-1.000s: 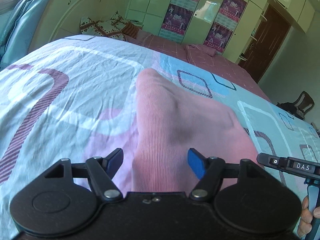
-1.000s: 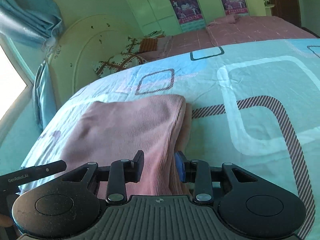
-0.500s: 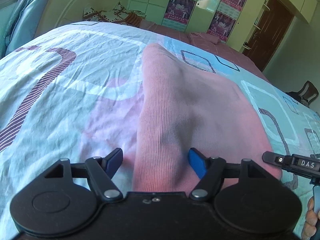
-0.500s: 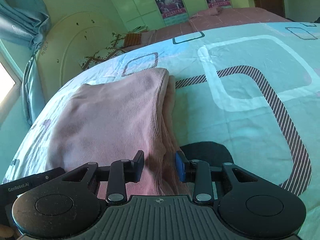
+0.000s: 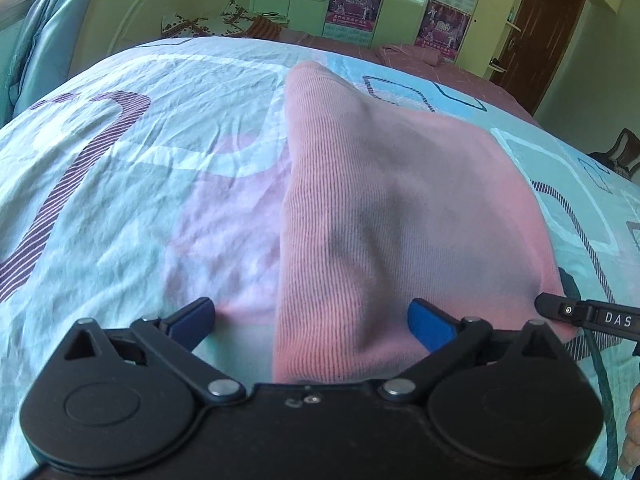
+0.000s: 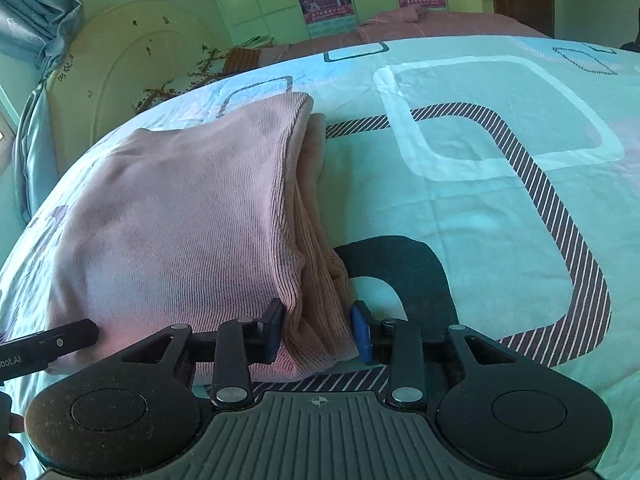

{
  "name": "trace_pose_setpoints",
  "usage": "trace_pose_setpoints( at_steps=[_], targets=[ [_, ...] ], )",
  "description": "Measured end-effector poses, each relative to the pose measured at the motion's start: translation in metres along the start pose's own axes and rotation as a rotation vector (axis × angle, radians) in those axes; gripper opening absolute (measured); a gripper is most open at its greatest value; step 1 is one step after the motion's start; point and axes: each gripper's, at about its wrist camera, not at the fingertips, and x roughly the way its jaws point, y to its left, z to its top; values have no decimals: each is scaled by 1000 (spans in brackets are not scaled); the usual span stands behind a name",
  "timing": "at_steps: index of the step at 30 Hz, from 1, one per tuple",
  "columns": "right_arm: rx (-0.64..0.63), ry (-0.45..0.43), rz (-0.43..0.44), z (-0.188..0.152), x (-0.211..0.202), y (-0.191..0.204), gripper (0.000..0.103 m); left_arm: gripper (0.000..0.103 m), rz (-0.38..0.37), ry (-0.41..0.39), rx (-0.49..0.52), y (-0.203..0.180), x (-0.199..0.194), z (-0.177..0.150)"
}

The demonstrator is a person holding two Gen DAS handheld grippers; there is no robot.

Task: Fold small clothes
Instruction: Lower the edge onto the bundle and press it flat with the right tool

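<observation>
A folded pink ribbed garment (image 5: 392, 200) lies on the patterned bedsheet (image 5: 120, 184). My left gripper (image 5: 312, 318) is over its near left corner. Its jaws are opening wide, and the cloth's left edge lies between the blue pads (image 5: 430, 320) without being pressed. In the right wrist view the pink garment (image 6: 180, 208) shows its stacked layers along the right edge. My right gripper (image 6: 319, 330) is shut on that thick near right corner, with both pads against the folds. Each view shows the other gripper's tip at its edge.
The bedsheet (image 6: 500, 200) stretches wide to the right of the garment. A cream headboard (image 6: 132, 64) and pillows stand at the far end. Green wardrobes with posters (image 5: 356, 0), a brown door (image 5: 536, 32) and a second pink bed lie beyond. A hand (image 5: 632, 424) shows at the lower right.
The left gripper's jaws have spread wide and let go of the garment's corner. Both grippers have sunk towards the bed, and the garment now lies flatter. The right gripper keeps its grip.
</observation>
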Motion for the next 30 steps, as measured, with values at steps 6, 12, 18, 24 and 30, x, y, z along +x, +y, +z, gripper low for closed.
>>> trace_pose_setpoints(
  at_steps=[6, 12, 18, 24, 30],
  targets=[
    [-15, -8, -16, -3, 1, 4, 36, 103, 64, 32, -9, -3, -1, 3],
    [-15, -14, -40, -5, 1, 9, 38, 102, 92, 122, -106, -1, -3, 8],
    [-22, -25, -58, -6, 2, 13, 40, 103, 175, 85, -142, -10, -4, 4],
    [-76, -43, -103, 2, -7, 24, 42, 103, 255, 68, -96, -26, -7, 3],
    [-120, -22, -146, -6, 2, 23, 60, 102, 250, 73, -80, -25, -8, 4]
  ],
)
